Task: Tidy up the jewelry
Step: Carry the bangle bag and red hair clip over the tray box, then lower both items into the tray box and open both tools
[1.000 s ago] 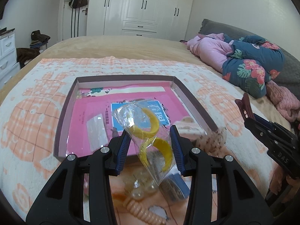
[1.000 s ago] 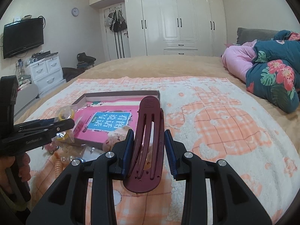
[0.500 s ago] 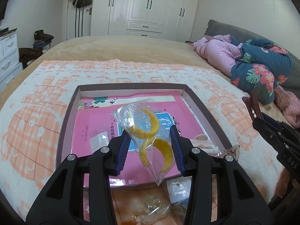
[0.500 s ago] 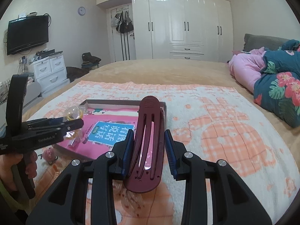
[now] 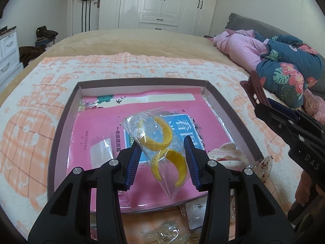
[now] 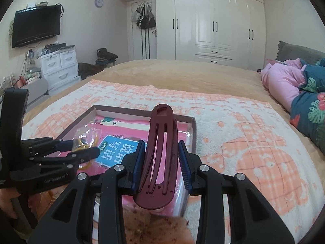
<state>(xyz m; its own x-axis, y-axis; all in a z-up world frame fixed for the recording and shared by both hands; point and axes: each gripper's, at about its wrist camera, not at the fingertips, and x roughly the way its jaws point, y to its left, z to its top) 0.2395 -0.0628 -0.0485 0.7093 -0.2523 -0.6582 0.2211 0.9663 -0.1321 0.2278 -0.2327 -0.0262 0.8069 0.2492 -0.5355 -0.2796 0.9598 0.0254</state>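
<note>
Jewelry is in both grippers at once, each held above or beside the shallow box (image 5: 61, 126) that lies on the peach-and-white blanket (image 5: 30, 105) spread over the bed. The left gripper (image 5: 162, 158) has its jaws pinching a clear plastic bag (image 5: 154, 142) holding two yellow hoops, one above the other; the bag hangs over the near half of the box, its pointed lower end reaching toward the box's near edge. From the right wrist view the same bag (image 6: 86, 140) shows as a crumpled bundle at the tips of the left gripper (image 6: 85, 148), over the box's left part.

The right gripper (image 6: 162, 162) has its jaws pressed against the sides of a long maroon hair clip (image 6: 160, 154), which stands nearly upright with its rounded tip pointing away from the camera, over the near right corner of the box (image 6: 194, 126). In the left wrist view the right gripper comes in from beyond the box's right wall, though its tips are hard to make out there.

Inside the box lies a pink booklet (image 5: 101, 126) with a blue panel of Chinese characters, covering most of the floor. Just outside the near edge of the box, small clear packets (image 5: 195, 213) lie on the blanket, their contents too blurred to name.
</note>
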